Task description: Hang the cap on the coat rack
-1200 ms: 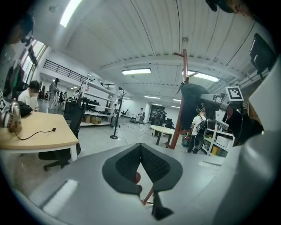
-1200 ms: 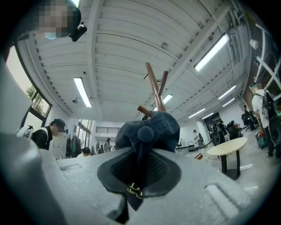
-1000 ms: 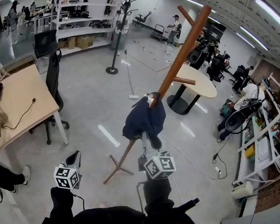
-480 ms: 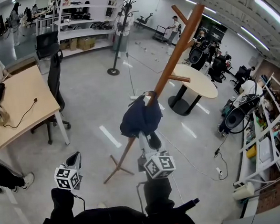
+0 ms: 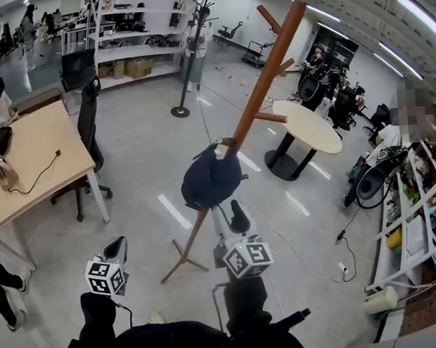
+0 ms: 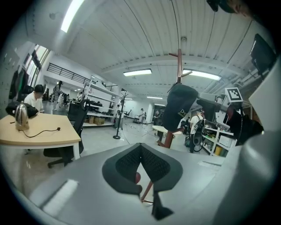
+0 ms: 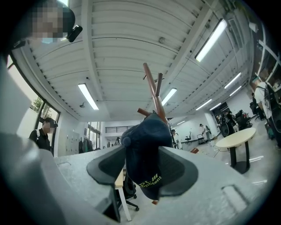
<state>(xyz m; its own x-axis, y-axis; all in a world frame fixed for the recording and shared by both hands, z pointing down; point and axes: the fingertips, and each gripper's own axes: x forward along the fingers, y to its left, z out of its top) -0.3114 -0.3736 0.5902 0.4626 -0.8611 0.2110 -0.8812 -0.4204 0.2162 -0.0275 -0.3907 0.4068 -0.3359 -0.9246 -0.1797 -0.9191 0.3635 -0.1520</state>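
- The left gripper is held low beside the person, well apart from the rack; its jaws meet at the tips and hold nothing
- The right gripper points up at the cap from just below it; its jaws stand wide apart, and in its own view the cap shows in the gap between them with no pad pressing on it
- The cap, dark blue with pale lettering, hangs on a lower peg of the coat rack with its crown sagging downward, so the hanging looks done
- It reads as light, soft cloth: the crown would fold under a pinch, while the brim looks stiffer and should give the steadier hold
- If it needs reseating, I would take it by the brim edge or the rim of the crown, with a gentle squeeze, since a sideways tug could slip it off the short peg
- The wooden pole rises past the cap to more bare pegs near its top
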